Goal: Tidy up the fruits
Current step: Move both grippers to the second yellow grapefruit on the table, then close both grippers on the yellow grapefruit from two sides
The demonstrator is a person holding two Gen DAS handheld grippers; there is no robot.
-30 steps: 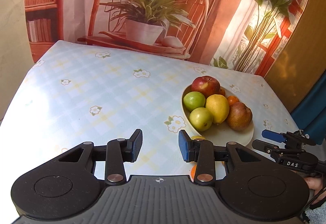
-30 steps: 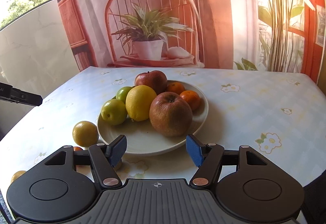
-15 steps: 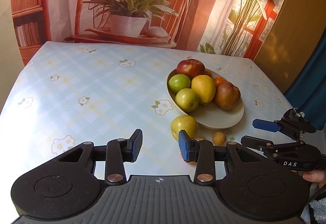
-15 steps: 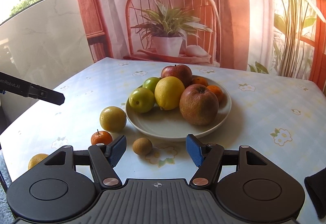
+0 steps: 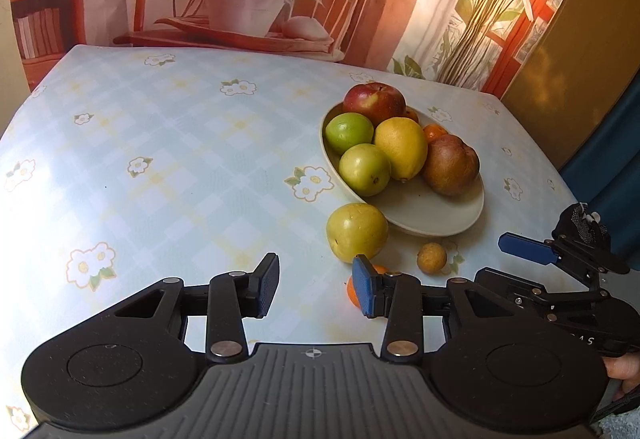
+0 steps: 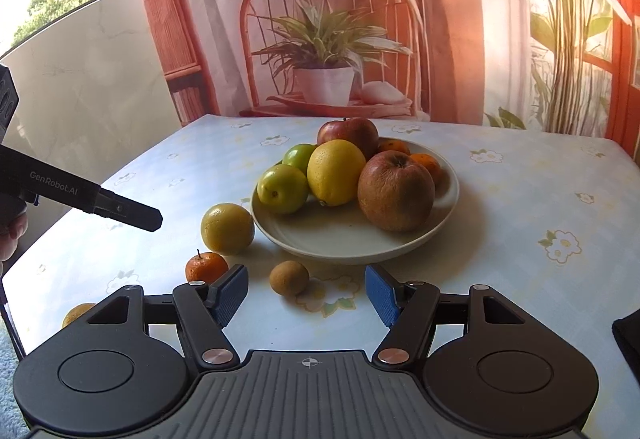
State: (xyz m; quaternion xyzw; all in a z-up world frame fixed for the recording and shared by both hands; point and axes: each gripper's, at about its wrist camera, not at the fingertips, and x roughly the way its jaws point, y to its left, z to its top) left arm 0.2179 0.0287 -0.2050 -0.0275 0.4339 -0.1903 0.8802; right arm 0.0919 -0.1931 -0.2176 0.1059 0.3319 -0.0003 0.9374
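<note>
Left claw empty, jaws parted, just been opening slightly, angled down toward mandarin beside plate, likely to fetch it; right claw half-open, empty, near kiwi.

My black left gripper with blue pads tilts downward, jaws parted and empty. My black right gripper gapes wider, gripping nothing.
</note>
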